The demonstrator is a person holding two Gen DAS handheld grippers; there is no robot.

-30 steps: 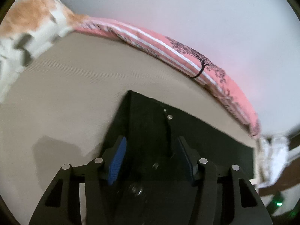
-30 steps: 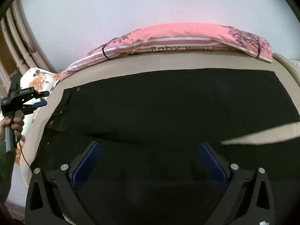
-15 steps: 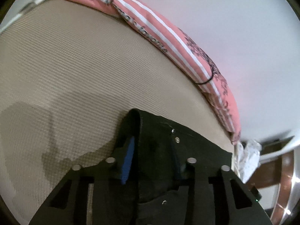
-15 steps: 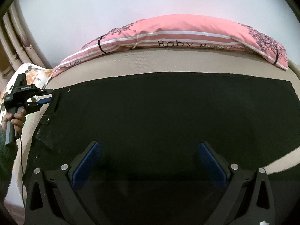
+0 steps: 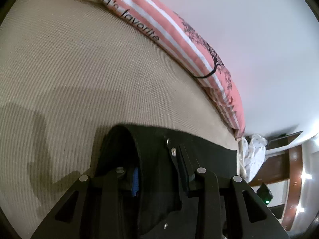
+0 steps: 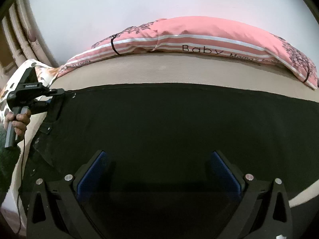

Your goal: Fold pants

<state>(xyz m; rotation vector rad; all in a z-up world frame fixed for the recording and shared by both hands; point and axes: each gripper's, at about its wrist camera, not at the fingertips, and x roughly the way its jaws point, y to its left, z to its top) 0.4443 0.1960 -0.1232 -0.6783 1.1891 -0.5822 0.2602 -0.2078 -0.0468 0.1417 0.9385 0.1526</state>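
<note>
Black cloth pants [image 6: 179,123] are lying flat on the beige woven mattress [image 5: 83,65]. Left gripper [image 5: 159,171] is clamping their waistband corner, while right gripper [image 6: 157,167] is hovering with fingers apart. That thin bite could be slipping during lifting.

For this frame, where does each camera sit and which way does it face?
Left wrist: on the left gripper, low over the mat, facing the pillow and wall; its fingers pinch the pants waistband.
Right wrist: on the right gripper, open above the spread pants, facing the pillow; left gripper and hand show.
Shared: pants, pillow, mat.
</note>
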